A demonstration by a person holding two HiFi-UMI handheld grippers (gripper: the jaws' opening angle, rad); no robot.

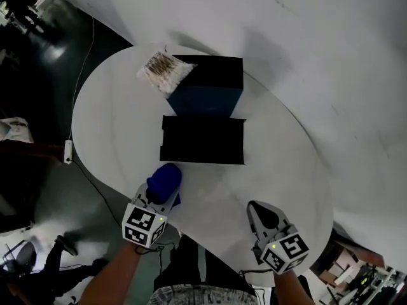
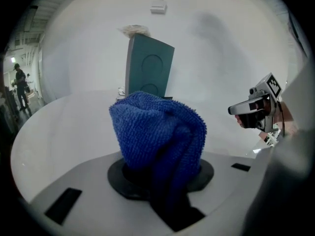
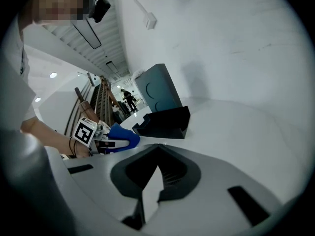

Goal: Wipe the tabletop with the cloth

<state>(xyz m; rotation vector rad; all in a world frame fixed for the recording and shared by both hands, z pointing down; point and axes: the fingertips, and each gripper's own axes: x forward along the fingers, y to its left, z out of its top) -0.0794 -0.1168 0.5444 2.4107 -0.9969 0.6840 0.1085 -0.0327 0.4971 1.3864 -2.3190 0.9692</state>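
Observation:
A bunched blue cloth [image 1: 165,178] is held over the near left edge of the white tabletop [image 1: 114,126], and my left gripper [image 1: 163,188] is shut on it. In the left gripper view the cloth [image 2: 157,132] fills the space between the jaws and hides their tips. My right gripper [image 1: 259,210] hovers over the table's near edge, right of the cloth. It holds nothing, and its jaws meet at the tips in the right gripper view [image 3: 156,163]. That view also shows the cloth [image 3: 120,136] at the left.
A dark blue box [image 1: 206,88] and a black open tray [image 1: 203,140] sit mid-table. A packet of cotton swabs [image 1: 164,70] leans on the box's far left corner. A small white device [image 1: 67,151] on a cable hangs at the table's left edge. A white wall stands beyond the table.

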